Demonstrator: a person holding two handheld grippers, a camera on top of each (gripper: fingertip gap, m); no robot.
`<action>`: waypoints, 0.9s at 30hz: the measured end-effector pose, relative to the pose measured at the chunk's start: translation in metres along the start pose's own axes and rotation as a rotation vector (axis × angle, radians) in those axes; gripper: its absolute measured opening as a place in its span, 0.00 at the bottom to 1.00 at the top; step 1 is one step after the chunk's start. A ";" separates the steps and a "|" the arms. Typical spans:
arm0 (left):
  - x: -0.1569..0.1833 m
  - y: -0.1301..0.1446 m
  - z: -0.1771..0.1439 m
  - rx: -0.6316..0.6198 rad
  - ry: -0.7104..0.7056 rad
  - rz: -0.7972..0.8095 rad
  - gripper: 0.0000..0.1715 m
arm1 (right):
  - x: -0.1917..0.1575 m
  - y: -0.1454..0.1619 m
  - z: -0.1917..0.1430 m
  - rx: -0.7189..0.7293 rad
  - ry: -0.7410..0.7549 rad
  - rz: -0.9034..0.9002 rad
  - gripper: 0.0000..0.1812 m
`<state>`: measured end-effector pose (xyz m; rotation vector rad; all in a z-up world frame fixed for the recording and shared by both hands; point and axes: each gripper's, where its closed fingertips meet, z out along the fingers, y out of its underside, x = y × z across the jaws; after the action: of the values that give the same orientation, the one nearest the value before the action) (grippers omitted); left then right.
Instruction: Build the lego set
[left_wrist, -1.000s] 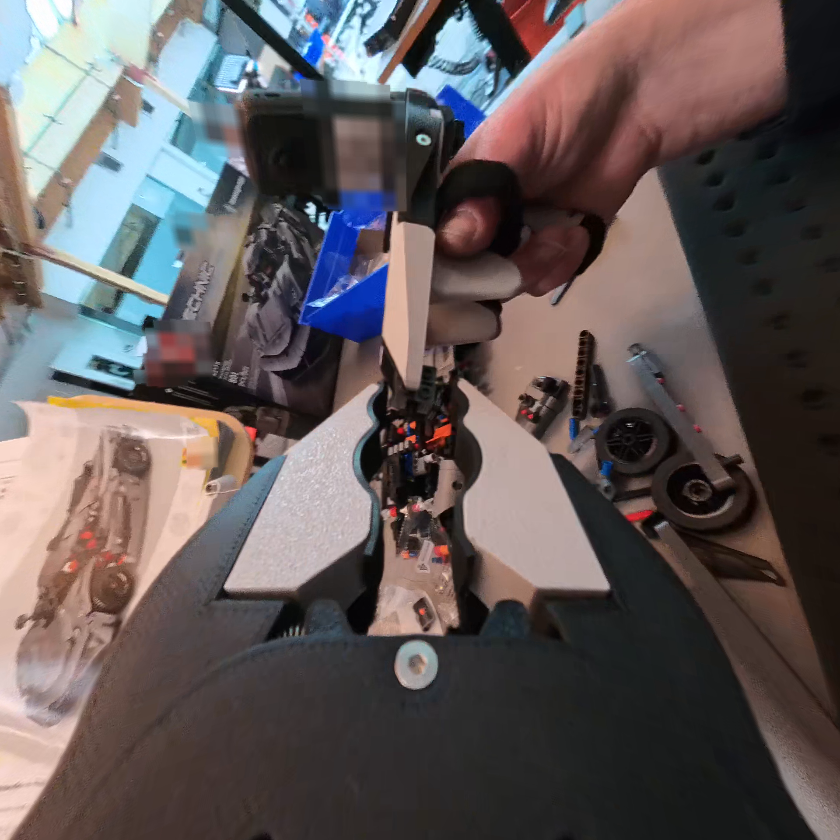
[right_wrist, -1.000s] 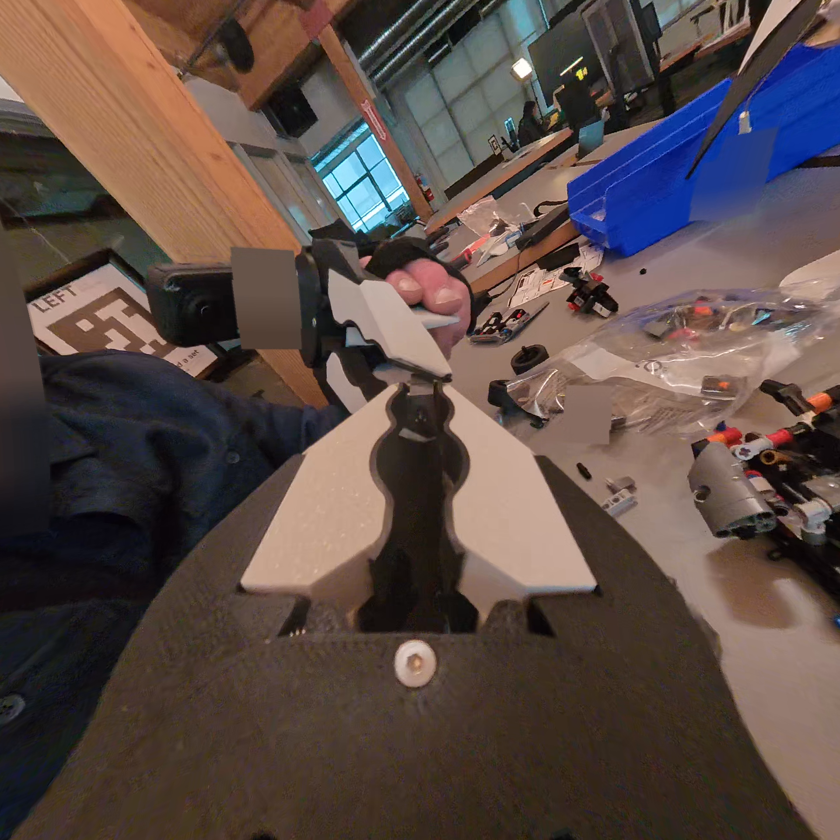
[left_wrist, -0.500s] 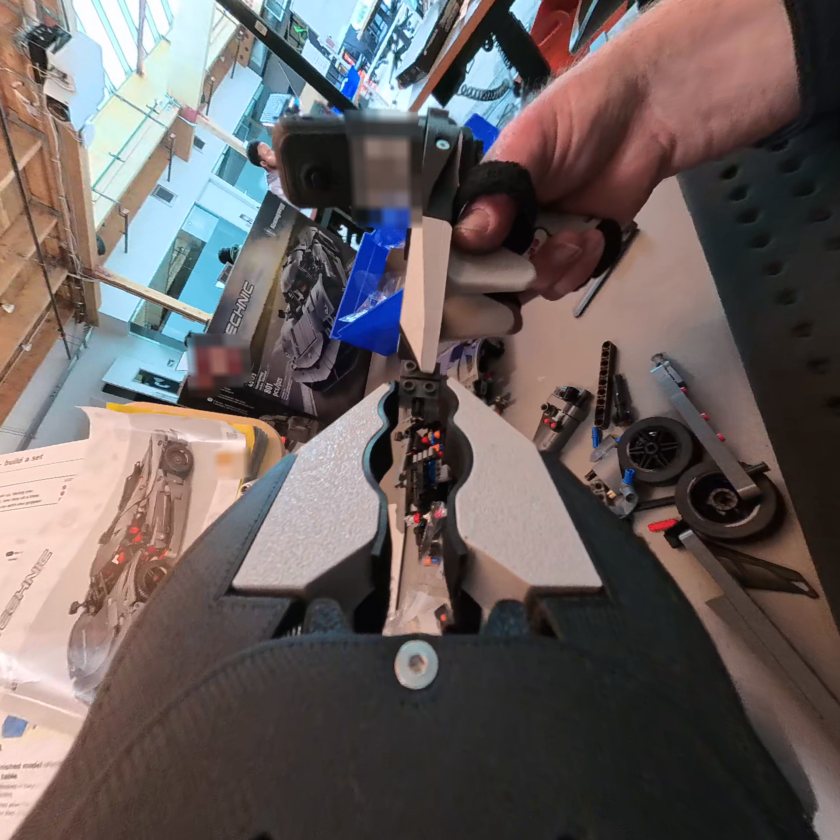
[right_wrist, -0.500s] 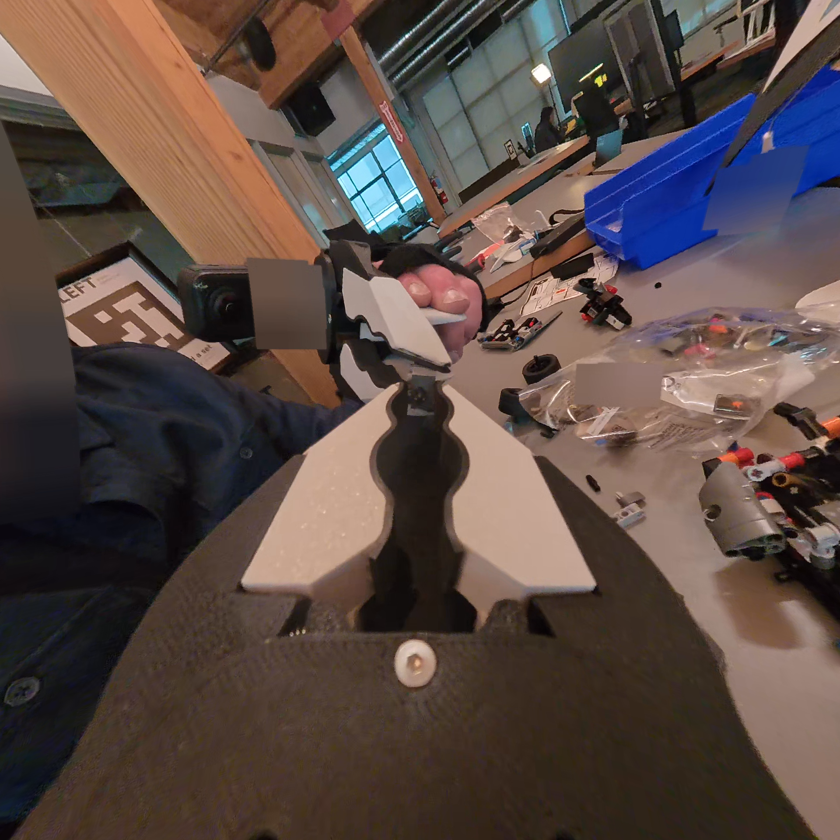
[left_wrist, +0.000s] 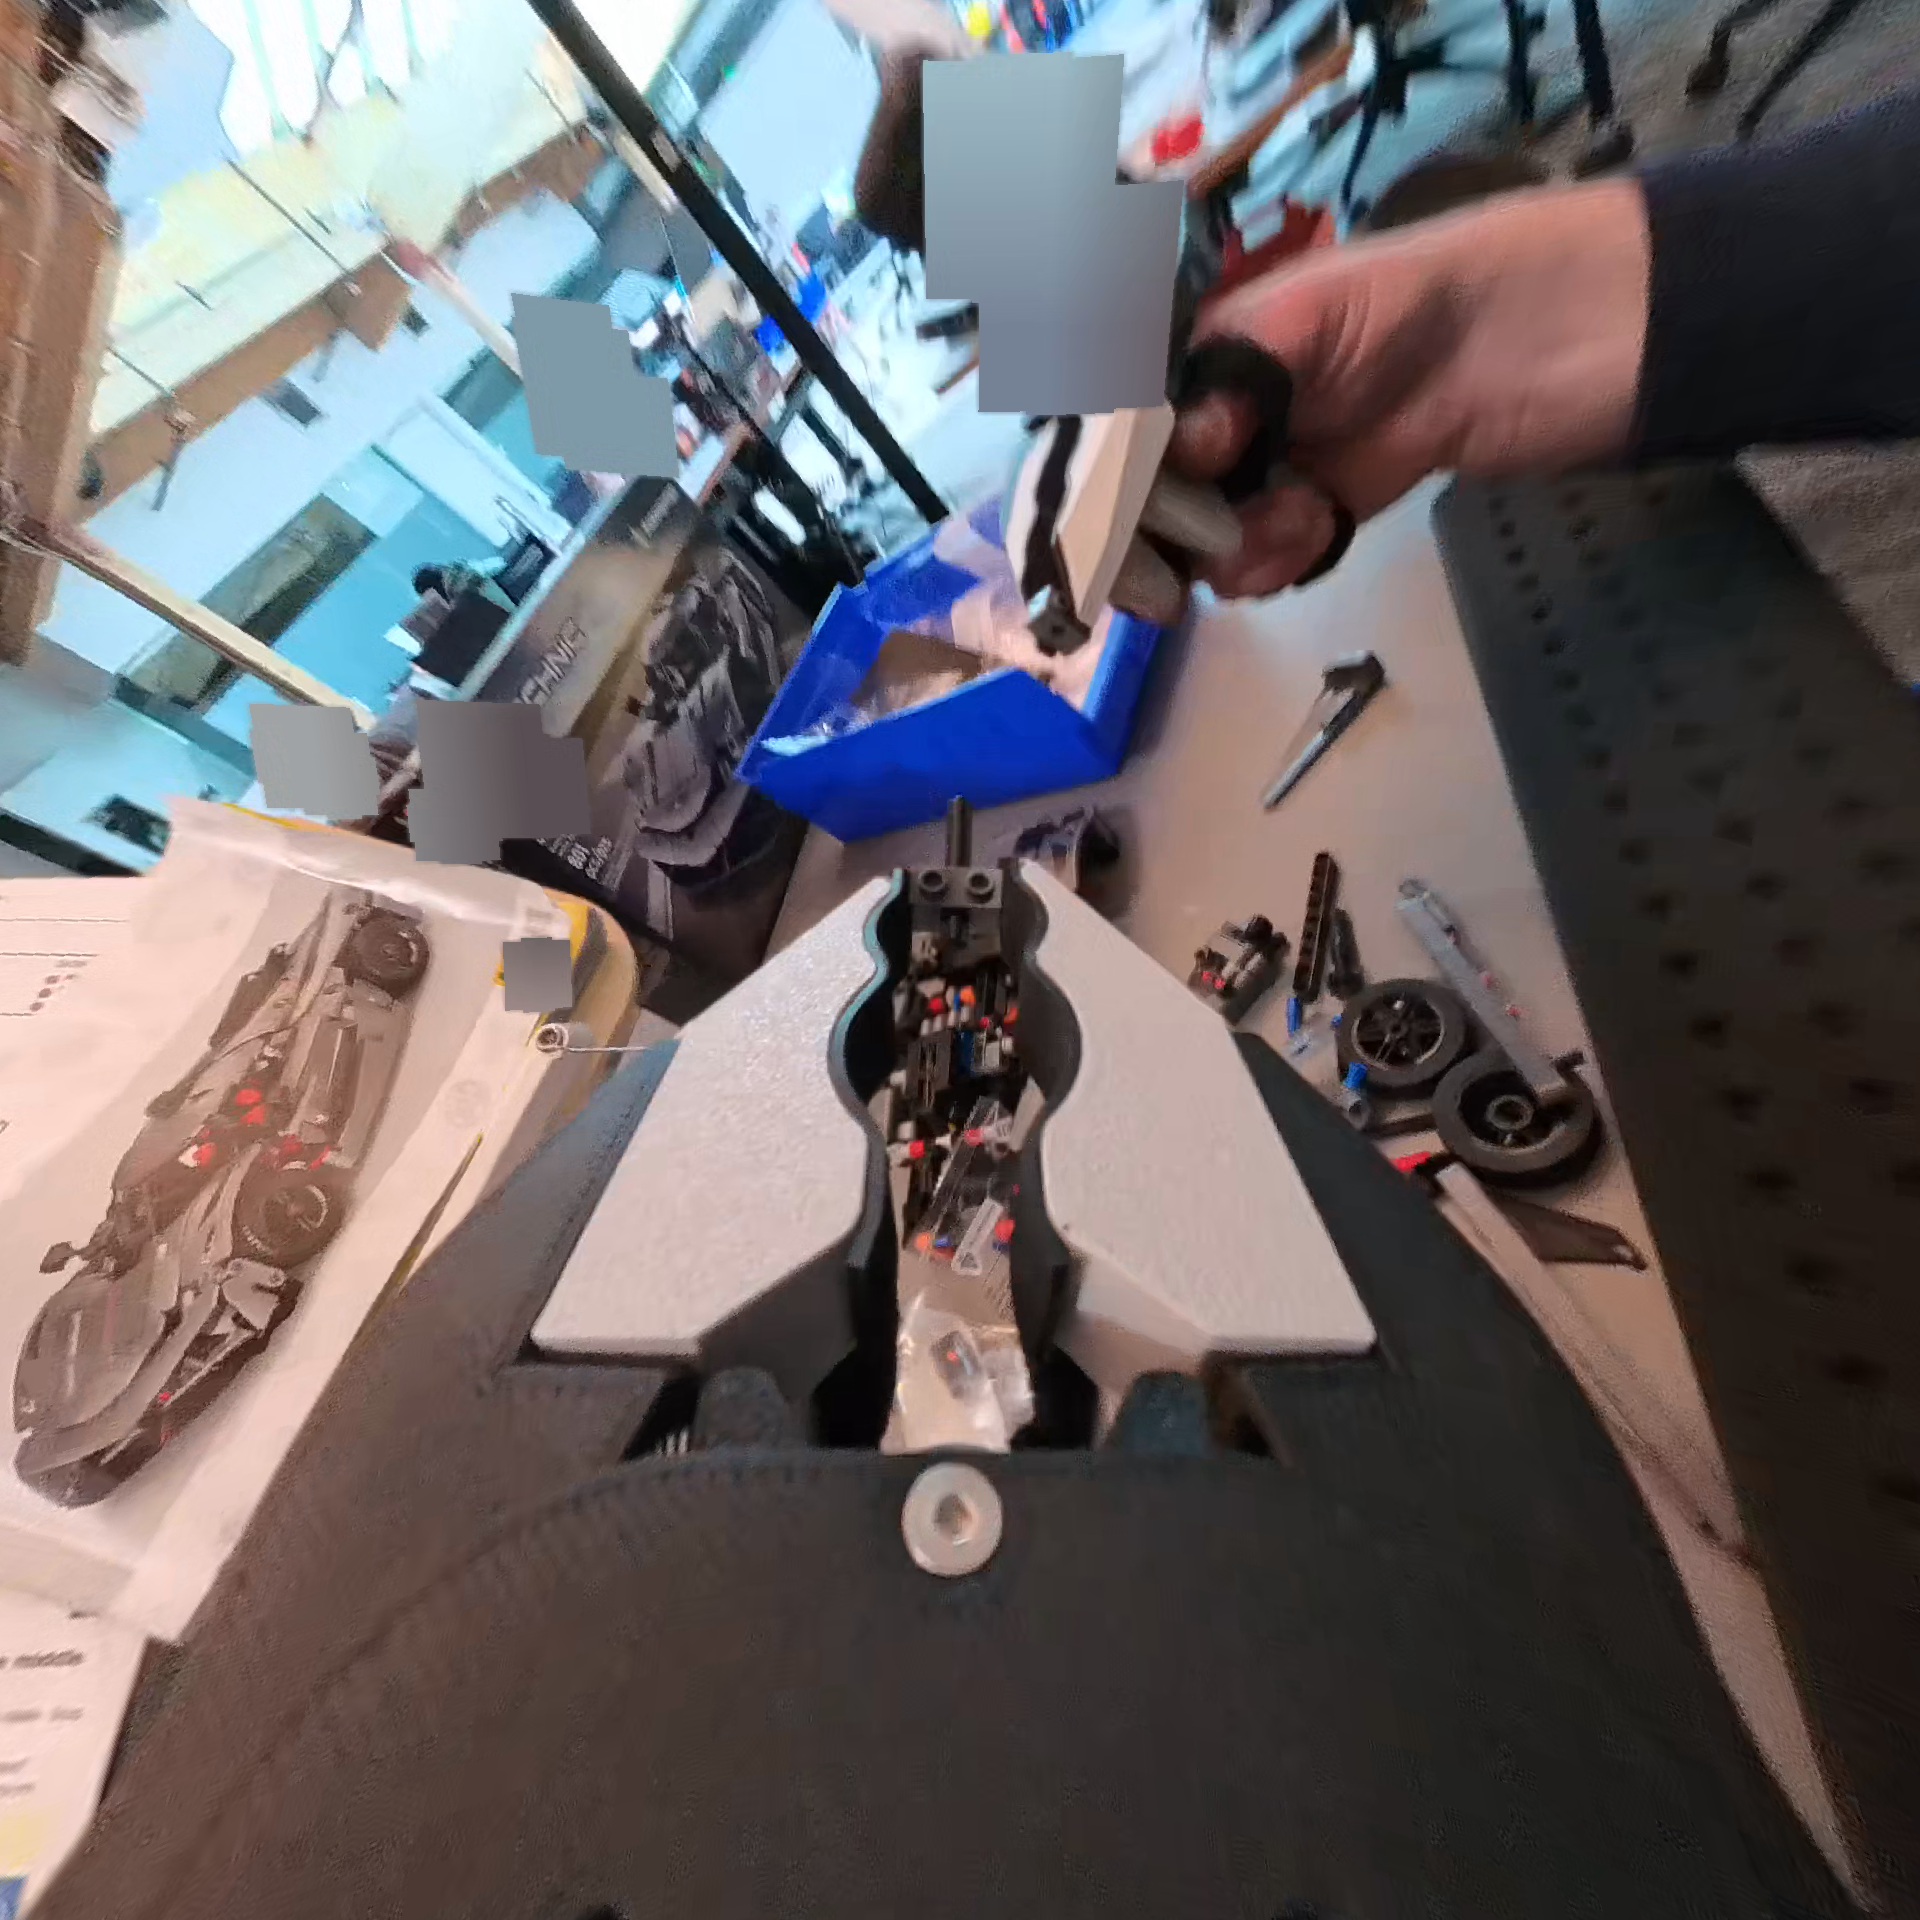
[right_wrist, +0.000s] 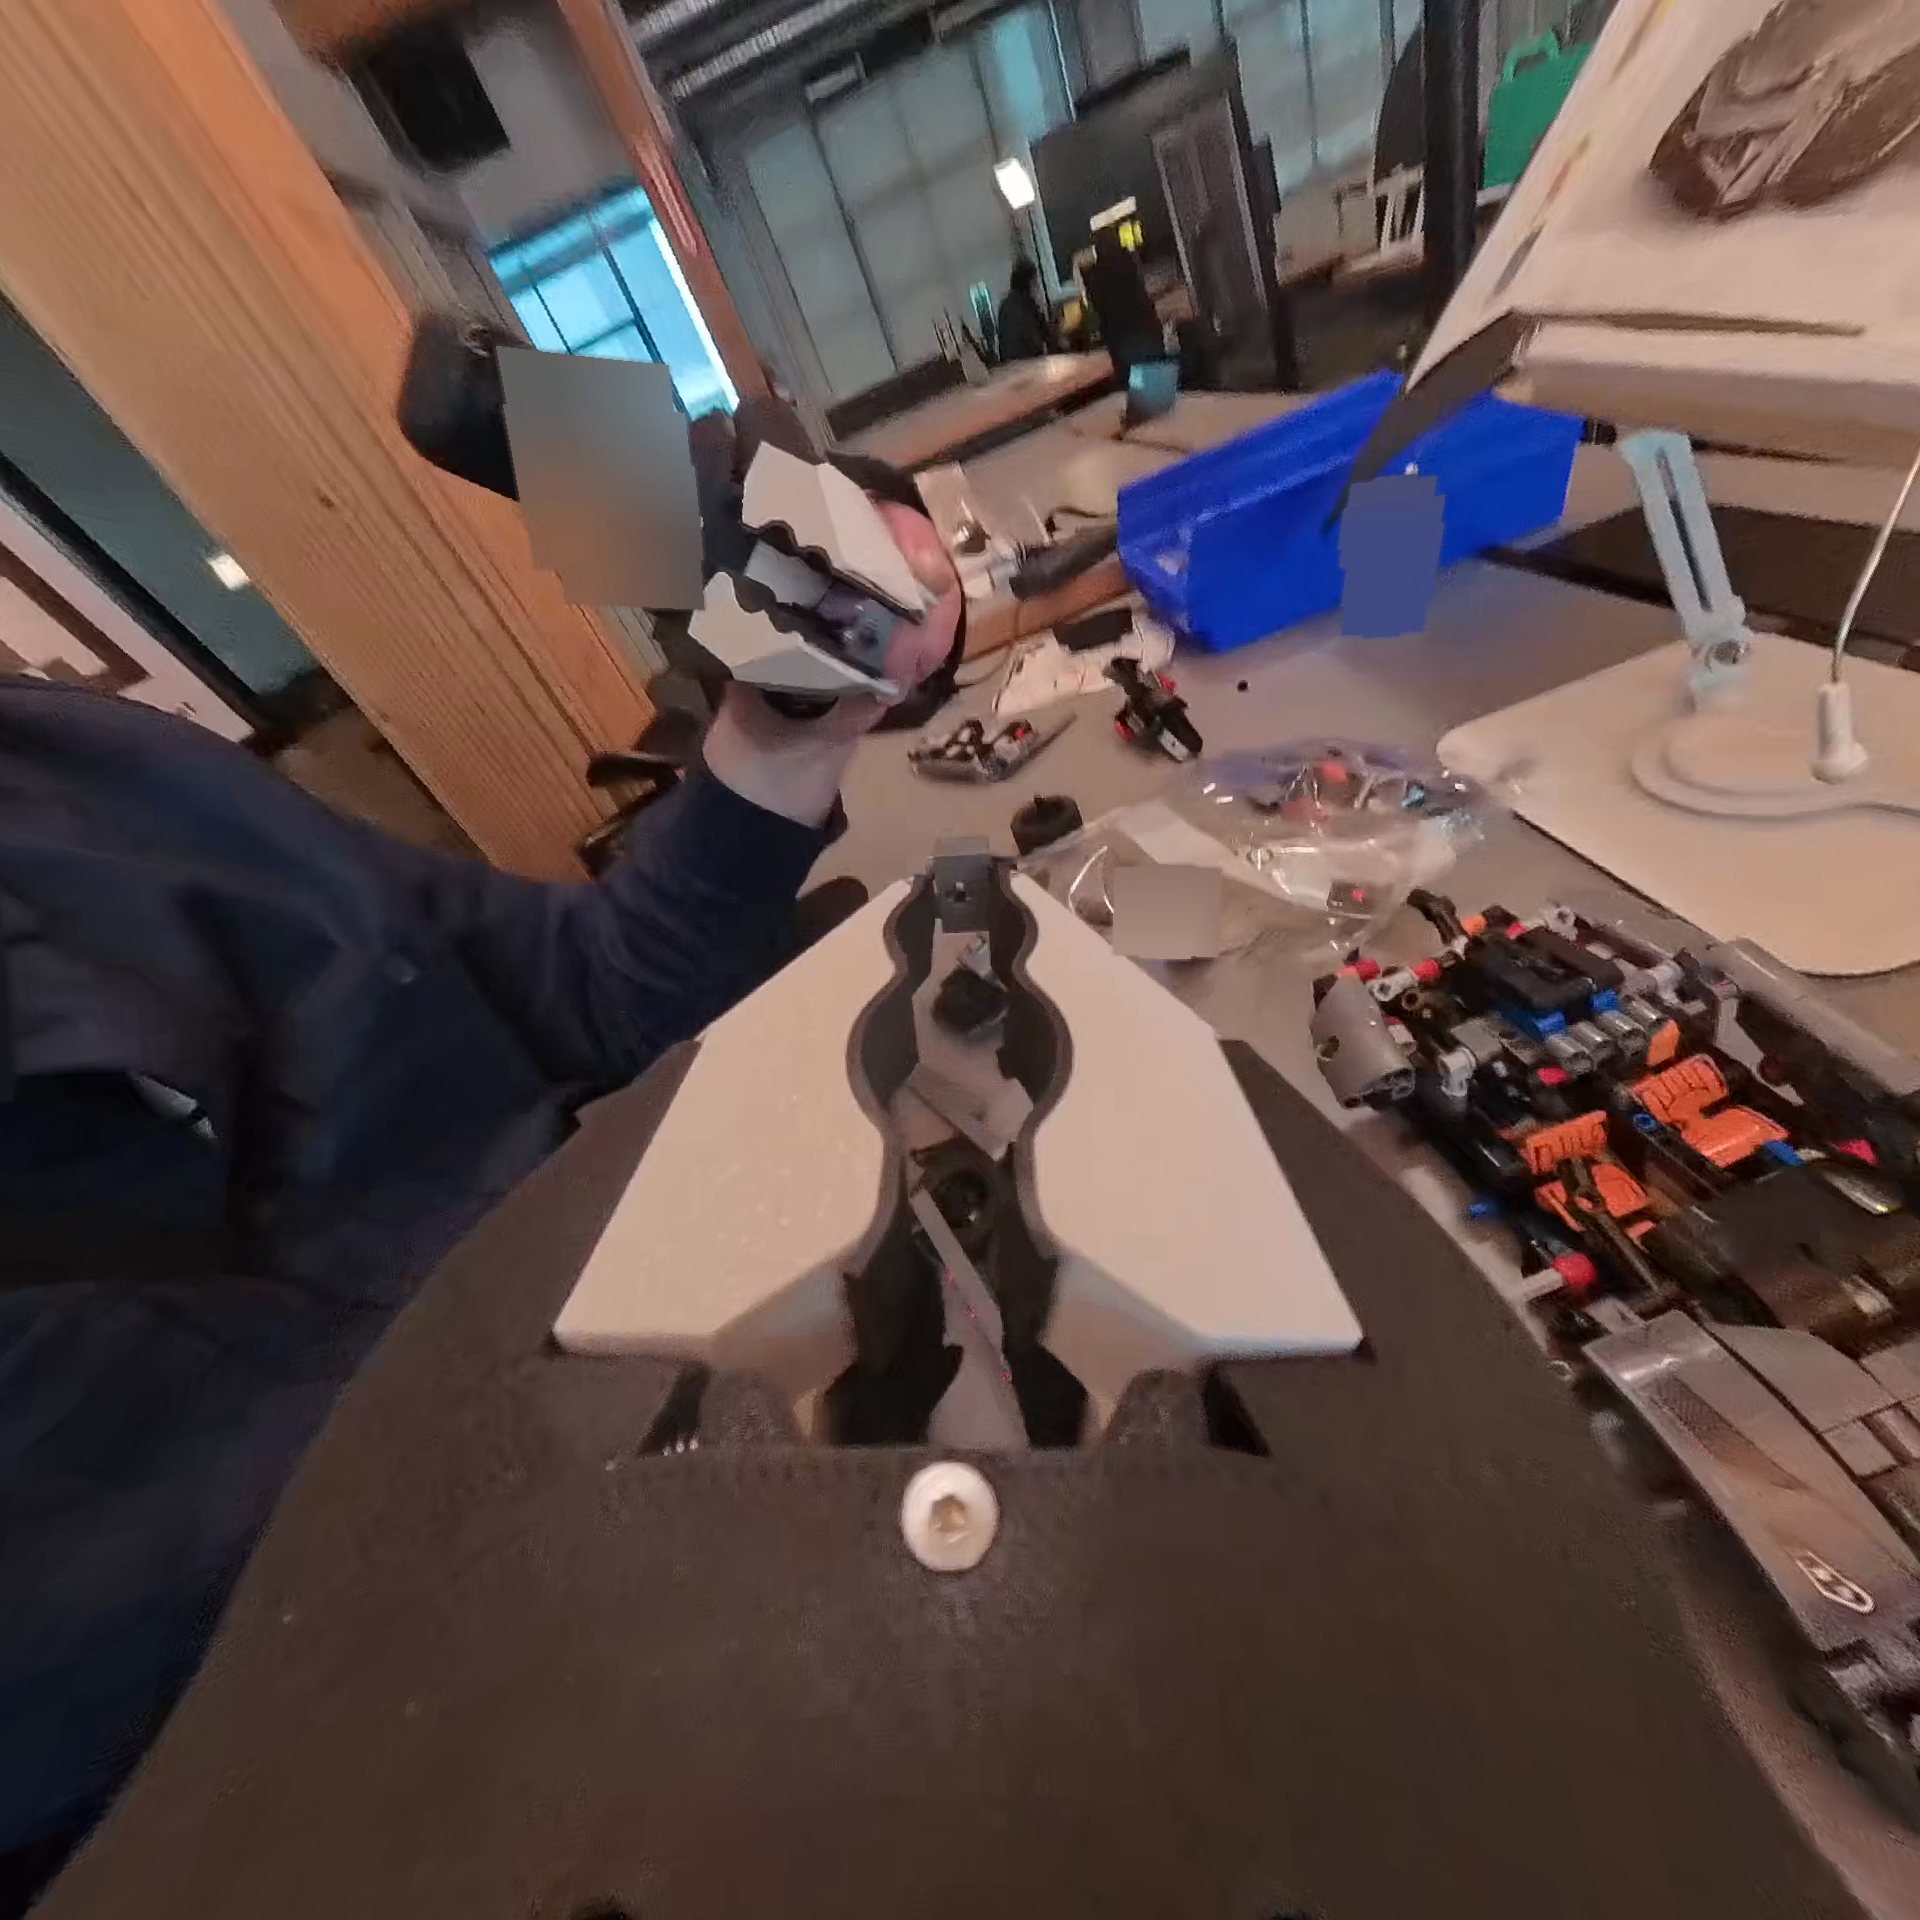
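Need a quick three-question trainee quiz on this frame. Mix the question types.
1. True or false: the left tool is empty.
2. In the left wrist view, how many loose wheels lie on the table?
3. In the right wrist view, the half-built car lies A) left of the right tool, B) right of it, C) in its grip.

Key
1. False: it is shut on a dark piece.
2. Two.
3. B; the right tool grips only a small grey piece.
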<state>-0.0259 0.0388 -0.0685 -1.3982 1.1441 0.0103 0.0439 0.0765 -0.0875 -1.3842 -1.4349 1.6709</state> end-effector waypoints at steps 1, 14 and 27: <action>0.002 0.005 0.008 -0.032 -0.003 0.032 0.08 | 0.000 0.002 0.005 -0.021 0.007 0.001 0.05; -0.047 0.049 -0.009 -0.071 -0.220 -0.131 0.08 | 0.051 0.049 0.111 -0.440 0.174 -0.162 0.05; -0.066 0.070 -0.033 -0.027 -0.278 -0.238 0.08 | 0.122 0.083 0.159 -0.733 0.317 -0.175 0.16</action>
<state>-0.1217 0.0716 -0.0725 -1.4972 0.7466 0.0491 -0.1249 0.0977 -0.2227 -1.7249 -1.9908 0.7752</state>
